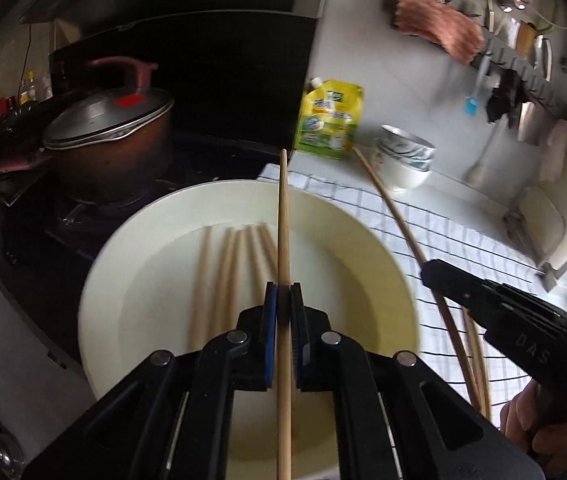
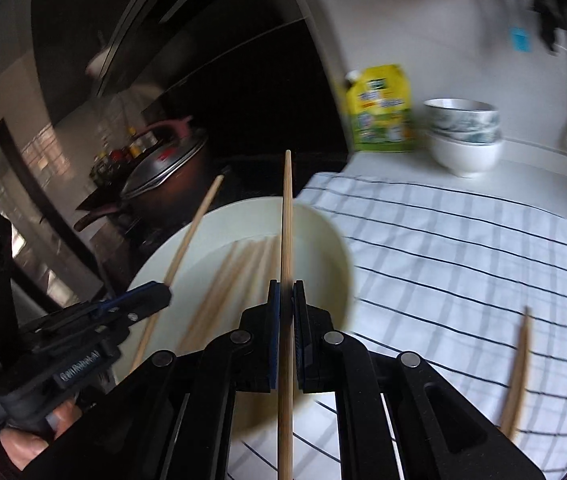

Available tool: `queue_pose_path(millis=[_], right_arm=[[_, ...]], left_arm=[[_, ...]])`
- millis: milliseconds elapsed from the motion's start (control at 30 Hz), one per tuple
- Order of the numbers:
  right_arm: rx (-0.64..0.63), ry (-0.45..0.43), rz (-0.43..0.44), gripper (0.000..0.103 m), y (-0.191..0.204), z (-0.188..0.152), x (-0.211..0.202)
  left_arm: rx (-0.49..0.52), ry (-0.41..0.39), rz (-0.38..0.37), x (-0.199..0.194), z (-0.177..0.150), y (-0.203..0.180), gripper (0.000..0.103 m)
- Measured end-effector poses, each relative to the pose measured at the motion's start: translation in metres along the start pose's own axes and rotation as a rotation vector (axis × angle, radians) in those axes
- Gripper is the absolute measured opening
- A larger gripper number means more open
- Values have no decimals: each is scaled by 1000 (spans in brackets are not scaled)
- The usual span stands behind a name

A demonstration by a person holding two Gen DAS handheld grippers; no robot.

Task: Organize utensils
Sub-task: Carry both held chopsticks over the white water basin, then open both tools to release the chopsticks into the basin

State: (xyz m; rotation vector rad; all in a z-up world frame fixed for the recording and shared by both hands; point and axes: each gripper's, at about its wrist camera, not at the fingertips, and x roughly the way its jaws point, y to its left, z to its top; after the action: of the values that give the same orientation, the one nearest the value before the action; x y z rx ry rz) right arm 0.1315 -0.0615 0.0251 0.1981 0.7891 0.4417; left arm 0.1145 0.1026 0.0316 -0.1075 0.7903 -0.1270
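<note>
A: What does each claw have?

B: One chopstick apiece. The left gripper is clamped tight on a wooden chopstick, which runs straight out ahead between the blue pads, over the cream plate. The right gripper is pinched just as narrow on its own chopstick, whose tip reaches past the plate's far rim.

A: Where are the rest?

B: Five or so loose chopsticks lie side by side in the well of the plate, pointing toward its far rim. A few more rest on the checked cloth, near its front edge, beside the plate. In the right wrist view one stray chopstick lies toward the cloth's right side.

A: How will they handle?

B: I'd judge them light, stiff and thin. Smooth round wood can roll or pivot in flat pads, especially held near one end with a long overhang. Both grips look to sit well back along the stick, so a swing could lever it loose. A hold nearer the middle would be steadier. They aren't fragile, but the plate is, so I'd set the tips down gently.

A: Anything nearby to watch?

B: At the counter's back edge stand a yellow pouch and stacked bowls, well apart from the plate. A lidded pot sits on the stove, left of the plate.
</note>
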Motion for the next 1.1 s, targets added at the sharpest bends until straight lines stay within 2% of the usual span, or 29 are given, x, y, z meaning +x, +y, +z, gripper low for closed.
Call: queue_pose_path(millis=[167,333,600,633,667,700,767,1100], right_arm=[[-19,73,6,6,24,5,43],[-21,146,-14,6,28,-2,73],[-10,176,-43,6,24,-5,89],[-9,173,-43,6,23,-5,89],[-7,167,-44,7,23,-4,87],[-9,159,-46,9,24,-4,86],[-15,145,-58,13,25,-4,81],[-22,123,-74,15,26,-10,62]], left_arm=[[-30,35,10,23,-2,25,7],[-53,63,16,41,-3,41,7],[-67,92,30,55,-7,48,8],[-77,90,31,55,-7,50,12],[-87,84,34,53,-6,52,22],[-91,76,40,51,-6,53,28],[-89,56,61,45,-7,54,49],[-97,47,56,31,-13,53,51]])
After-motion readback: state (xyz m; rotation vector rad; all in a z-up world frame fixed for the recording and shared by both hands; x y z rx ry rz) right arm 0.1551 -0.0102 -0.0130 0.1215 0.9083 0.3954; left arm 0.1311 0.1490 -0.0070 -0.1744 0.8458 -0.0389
